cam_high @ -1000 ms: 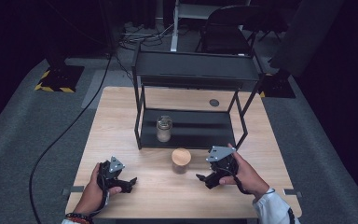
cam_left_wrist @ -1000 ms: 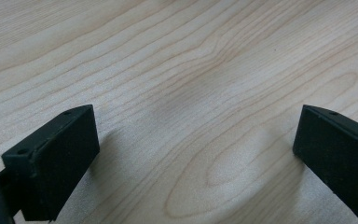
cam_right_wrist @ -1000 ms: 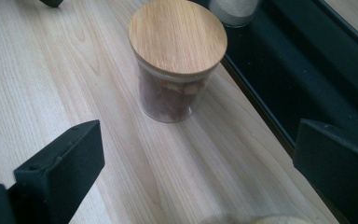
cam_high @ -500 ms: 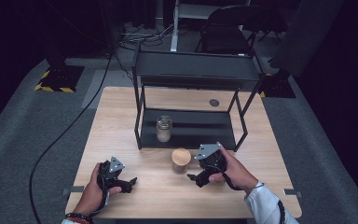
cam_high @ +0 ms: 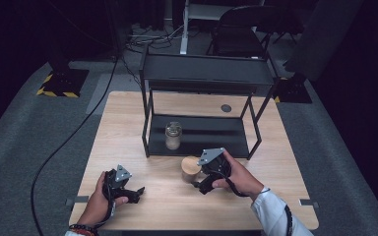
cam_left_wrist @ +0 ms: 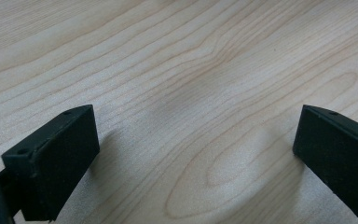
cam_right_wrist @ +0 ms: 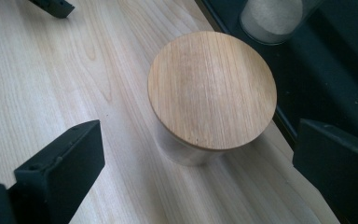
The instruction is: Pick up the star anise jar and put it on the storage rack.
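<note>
— Near the table's middle, at about five o'clock from the lidless clear glass jar of pale powder (cam_high: 173, 135) on the black metal rack's lower shelf (cam_high: 211, 135), stands the short clear glass jar with a round light-wood lid (cam_high: 191, 168). It sits on the pale wooden table (cam_high: 128, 123), just in front of the rack's front edge.

— And the right gripper (cam_high: 203, 186)?

— Just beside the lidded jar, at its four o'clock in the high view. From the right gripper view its two black jaws stand wide apart with nothing between them, and the wooden lid (cam_right_wrist: 212, 90) lies ahead, between their lines.

— How would that jar handle?

— Glass, so stiff, smooth and likely slippery, and it could break if knocked against the rack. Probably light for its size, though I cannot tell from here whether anything is inside; the lid hides the body. The lid overhangs the glass and may just rest on it, so lifting by the lid risks pulling it off.

— So where to grip?

— On the glass wall below the lid, jaws on opposite sides, squarely across the widest part.

— The left gripper (cam_high: 128, 192)?

— Low over bare table at seven o'clock, well apart from the jar, jaws spread wide and holding nothing.
</note>
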Demonstrator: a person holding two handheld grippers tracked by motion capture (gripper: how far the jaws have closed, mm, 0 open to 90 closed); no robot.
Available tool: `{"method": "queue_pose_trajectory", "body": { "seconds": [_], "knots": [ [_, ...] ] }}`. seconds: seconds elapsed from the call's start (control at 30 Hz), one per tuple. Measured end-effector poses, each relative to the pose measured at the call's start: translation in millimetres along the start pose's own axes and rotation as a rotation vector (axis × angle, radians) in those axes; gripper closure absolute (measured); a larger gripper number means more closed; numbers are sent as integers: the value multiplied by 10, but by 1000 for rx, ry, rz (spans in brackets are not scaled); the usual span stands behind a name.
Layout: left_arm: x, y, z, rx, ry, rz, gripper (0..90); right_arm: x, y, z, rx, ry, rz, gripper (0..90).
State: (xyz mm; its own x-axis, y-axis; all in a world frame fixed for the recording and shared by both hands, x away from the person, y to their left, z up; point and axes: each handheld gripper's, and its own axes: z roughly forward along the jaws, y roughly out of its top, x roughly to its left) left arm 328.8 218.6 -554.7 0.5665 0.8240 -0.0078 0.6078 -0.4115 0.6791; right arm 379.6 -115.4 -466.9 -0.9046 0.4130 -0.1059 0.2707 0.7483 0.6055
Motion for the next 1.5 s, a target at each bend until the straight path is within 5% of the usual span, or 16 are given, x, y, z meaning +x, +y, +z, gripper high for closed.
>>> {"method": "queue_pose_trajectory", "body": {
  "seconds": [0.8, 1.13, 1.5],
  "knots": [
    [1, 0, 0, 0, -1, 1, 0, -37, 129, 206, 48, 7, 28, 37],
    [2, 1, 0, 0, -1, 2, 0, -62, 178, 363, 109, 10, 94, 77],
    [3, 1, 0, 0, -2, 3, 0, -113, 173, 456, 141, 42, 187, 238]
  ]
}}
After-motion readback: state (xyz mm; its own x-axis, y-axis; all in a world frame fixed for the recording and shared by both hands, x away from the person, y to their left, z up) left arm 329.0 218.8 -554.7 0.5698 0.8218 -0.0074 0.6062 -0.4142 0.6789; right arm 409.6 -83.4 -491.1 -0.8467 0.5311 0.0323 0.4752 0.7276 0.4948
